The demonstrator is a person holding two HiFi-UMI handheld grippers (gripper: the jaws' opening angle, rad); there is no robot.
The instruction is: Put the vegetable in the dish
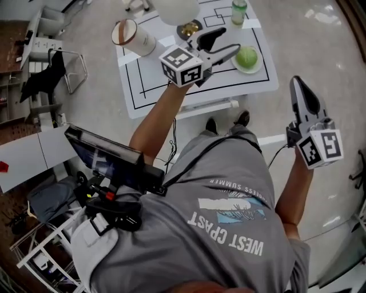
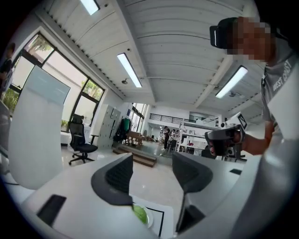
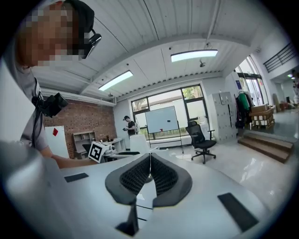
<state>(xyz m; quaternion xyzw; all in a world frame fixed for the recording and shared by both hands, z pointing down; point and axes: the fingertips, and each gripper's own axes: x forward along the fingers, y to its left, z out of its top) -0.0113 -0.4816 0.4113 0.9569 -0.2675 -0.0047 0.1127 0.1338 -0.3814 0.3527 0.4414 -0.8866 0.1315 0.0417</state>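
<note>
A round green vegetable (image 1: 247,57) lies in a small white dish (image 1: 258,66) at the right end of the white table mat (image 1: 143,86). My left gripper (image 1: 231,39) hovers just left of the dish, open, with nothing between its jaws. In the left gripper view the left gripper (image 2: 152,175) shows an empty gap, and the vegetable (image 2: 139,214) sits on its dish (image 2: 148,219) below the left jaw. My right gripper (image 1: 298,84) hangs over the floor right of the table, shut and empty. In its own view, my right gripper (image 3: 149,175) has the pads pressed together.
On the mat stand a tan-lidded white canister (image 1: 133,36) on its side, a small bowl with yellow contents (image 1: 189,28), a green-capped bottle (image 1: 239,11) and a large white object (image 1: 176,8). A dark screen on a cart (image 1: 108,157) is at my left.
</note>
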